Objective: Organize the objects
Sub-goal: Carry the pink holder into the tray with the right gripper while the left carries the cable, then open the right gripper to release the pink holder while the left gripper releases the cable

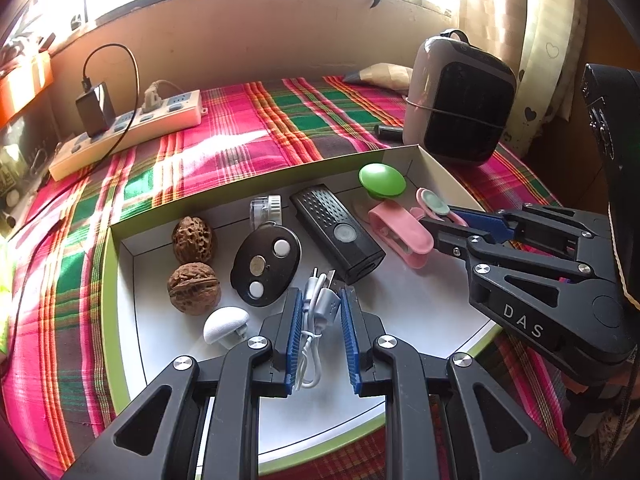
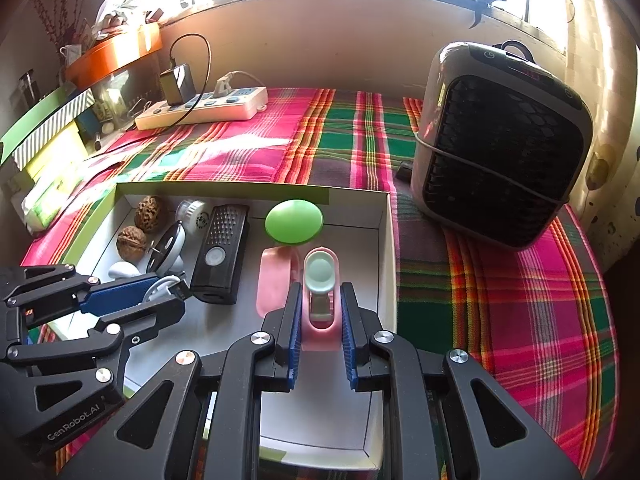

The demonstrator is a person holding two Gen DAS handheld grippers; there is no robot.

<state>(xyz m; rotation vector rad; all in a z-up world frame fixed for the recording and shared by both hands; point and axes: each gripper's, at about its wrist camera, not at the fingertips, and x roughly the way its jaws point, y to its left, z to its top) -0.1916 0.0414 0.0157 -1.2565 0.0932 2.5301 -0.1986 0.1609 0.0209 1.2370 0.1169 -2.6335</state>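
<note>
A shallow white box with a green rim point(image 1: 107, 280) point(image 2: 391, 264) lies on the plaid cloth. It holds two walnuts point(image 1: 192, 264), a black key fob point(image 1: 266, 266), a black rectangular device point(image 1: 338, 234) point(image 2: 222, 252), a green dome point(image 1: 382, 180) point(image 2: 294, 221), a white cap point(image 1: 224, 322) and a clear jar point(image 1: 264, 208). My left gripper point(image 1: 320, 300) point(image 2: 176, 292) is shut on a coiled white USB cable point(image 1: 316, 320) low in the box. My right gripper point(image 2: 321, 292) point(image 1: 440, 220) is shut on a pink clip with a mint-green pad point(image 2: 320, 276) point(image 1: 434, 202) at the box's right side.
A white power strip point(image 1: 128, 128) point(image 2: 204, 108) with a black charger lies at the back left. A grey and black fan heater point(image 1: 460, 100) point(image 2: 500, 144) stands right of the box. An orange box point(image 2: 116, 54) and clutter fill the left shelf. Wall and window run behind.
</note>
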